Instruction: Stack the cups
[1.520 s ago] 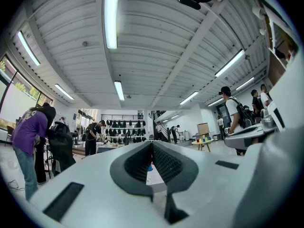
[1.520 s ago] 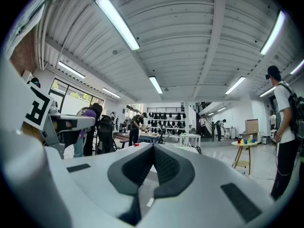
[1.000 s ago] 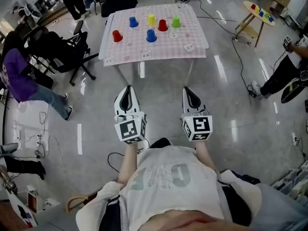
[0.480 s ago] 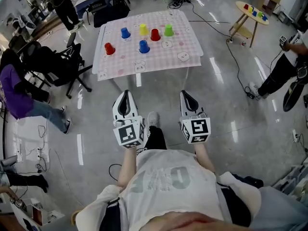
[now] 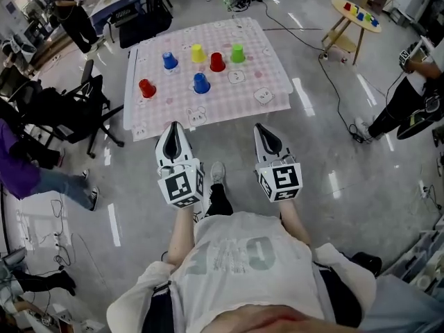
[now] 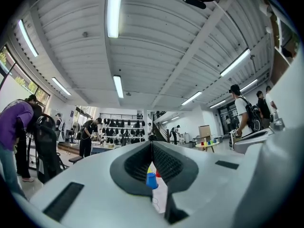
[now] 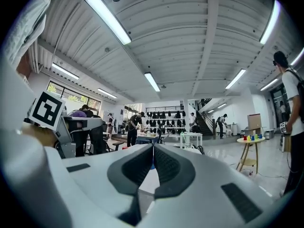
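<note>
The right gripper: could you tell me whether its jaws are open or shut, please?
Shut. On the right gripper, its own view shows the dark ribbed pads meeting at the tips, nothing between them.

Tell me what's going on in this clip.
A person stands short of the table, holding the left gripper and right gripper out level, jaws shut on nothing. Six cups stand apart on it: two red, two blue, one yellow, one green. None is stacked yet.

No words read clearly: the shirt (image 5: 236, 255) bears large faded letters I cannot make out, and the two marker cubes (image 5: 182, 186) (image 5: 280, 181) show only coded squares.
</note>
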`<state>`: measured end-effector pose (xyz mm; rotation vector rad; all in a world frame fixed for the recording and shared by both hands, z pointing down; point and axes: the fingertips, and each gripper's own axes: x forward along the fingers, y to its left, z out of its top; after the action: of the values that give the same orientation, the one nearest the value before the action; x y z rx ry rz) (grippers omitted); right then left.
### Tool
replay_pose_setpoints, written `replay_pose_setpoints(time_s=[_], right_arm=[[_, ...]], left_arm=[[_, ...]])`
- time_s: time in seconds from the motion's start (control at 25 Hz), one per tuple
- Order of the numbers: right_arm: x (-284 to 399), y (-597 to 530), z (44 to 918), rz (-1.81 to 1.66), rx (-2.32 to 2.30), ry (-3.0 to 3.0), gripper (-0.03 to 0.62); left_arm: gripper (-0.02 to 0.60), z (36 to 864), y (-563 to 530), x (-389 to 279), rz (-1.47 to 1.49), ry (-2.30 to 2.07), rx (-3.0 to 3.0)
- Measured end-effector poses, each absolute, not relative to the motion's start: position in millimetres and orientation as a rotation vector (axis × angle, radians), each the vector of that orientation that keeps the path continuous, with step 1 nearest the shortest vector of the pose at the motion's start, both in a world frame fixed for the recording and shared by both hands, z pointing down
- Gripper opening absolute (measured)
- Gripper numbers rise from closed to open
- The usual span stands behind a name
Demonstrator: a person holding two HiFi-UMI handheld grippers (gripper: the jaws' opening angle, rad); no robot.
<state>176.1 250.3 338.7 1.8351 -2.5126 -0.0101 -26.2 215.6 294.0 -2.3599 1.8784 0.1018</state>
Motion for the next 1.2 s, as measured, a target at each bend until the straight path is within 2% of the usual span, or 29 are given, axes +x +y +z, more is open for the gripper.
replay_pose_setpoints(time_s=[0.76,1.2], right_arm=[[107.6,-25.8,323.9,-0.013,1.787,-2.445,0.029],[94.6,-91.7,348.1,0.056,1.728,-2.454,0.029]], left_arm=[[0.027,295.9,-69.5,-71.9,0.091,1.788,-2.447],[0.026,322.5,-129.7,-84.4,0.024,1.828,-2.448]])
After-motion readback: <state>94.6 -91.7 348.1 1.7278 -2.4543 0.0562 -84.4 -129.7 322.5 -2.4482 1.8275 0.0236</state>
